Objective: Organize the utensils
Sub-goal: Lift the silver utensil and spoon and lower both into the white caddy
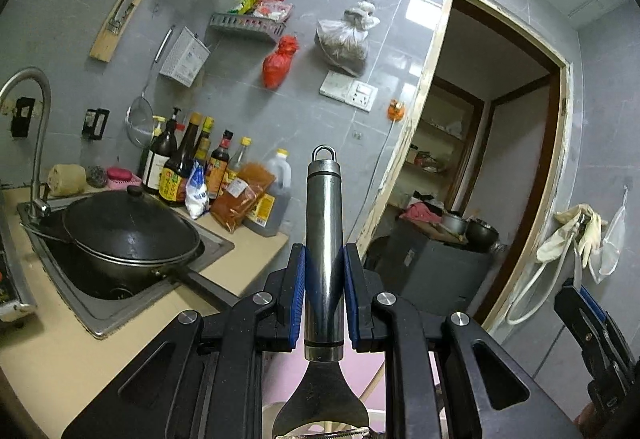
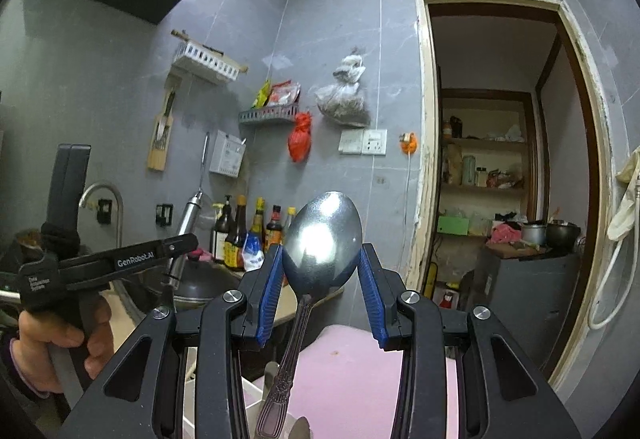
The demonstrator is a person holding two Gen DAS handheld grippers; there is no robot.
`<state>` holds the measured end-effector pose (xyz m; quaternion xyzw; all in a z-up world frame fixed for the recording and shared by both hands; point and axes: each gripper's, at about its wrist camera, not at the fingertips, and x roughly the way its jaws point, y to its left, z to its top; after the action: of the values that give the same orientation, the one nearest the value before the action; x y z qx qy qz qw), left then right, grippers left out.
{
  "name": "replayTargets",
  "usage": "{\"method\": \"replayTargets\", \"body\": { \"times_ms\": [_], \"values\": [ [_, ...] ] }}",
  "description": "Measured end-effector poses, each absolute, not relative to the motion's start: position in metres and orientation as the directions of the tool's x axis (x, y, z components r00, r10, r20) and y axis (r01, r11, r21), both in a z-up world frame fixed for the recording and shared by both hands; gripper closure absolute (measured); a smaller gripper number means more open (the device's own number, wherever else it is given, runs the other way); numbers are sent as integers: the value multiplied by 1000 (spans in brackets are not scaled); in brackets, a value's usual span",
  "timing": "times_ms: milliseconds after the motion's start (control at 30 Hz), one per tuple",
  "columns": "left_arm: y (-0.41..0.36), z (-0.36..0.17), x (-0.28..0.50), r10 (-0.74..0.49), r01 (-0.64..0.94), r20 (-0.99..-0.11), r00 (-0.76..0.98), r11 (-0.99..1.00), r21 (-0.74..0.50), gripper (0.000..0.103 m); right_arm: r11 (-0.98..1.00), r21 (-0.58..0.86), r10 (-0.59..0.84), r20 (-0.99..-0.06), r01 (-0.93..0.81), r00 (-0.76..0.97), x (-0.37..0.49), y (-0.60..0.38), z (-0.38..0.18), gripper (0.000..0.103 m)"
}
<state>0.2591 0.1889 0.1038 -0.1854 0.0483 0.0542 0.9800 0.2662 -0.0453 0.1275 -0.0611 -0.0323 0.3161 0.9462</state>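
The left gripper (image 1: 324, 291) is clenched on the steel handle of a peeler (image 1: 325, 239), its blue pads pressing both sides of the handle, whose hanging loop points up at the wall beside the doorway (image 1: 500, 143). The right gripper (image 2: 322, 291) grasps a spoon (image 2: 323, 239) by its bowl, the pads touching the bowl's two edges and the patterned handle trailing back under the camera. To the left of the doorway, a bench (image 1: 60, 351) carries a sink (image 1: 100, 315) holding a lidded black wok (image 1: 132, 231), with sauce bottles (image 1: 180, 167) behind it.
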Motion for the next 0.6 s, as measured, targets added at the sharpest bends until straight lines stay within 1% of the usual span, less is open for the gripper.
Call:
{"method": "replayTargets", "body": {
  "times_ms": [133,333,467,600],
  "values": [
    [186,96,263,81,-118,-123,989,936,-331,88,793,-127,600,-7,-596,800,275,-42,119,68],
    [182,89,267,108,-140,-122,987,948,-285,88,795,-124,596,-27,-594,803,280,-41,109,68],
    [173,81,268,178,-204,-124,976,947,-248,88,797,-119,593,-36,-593,804,281,-38,102,68],
    [167,73,268,230,-251,-116,966,939,-237,88,799,-123,589,-38,-589,807,280,-35,97,68]
  ]
}}
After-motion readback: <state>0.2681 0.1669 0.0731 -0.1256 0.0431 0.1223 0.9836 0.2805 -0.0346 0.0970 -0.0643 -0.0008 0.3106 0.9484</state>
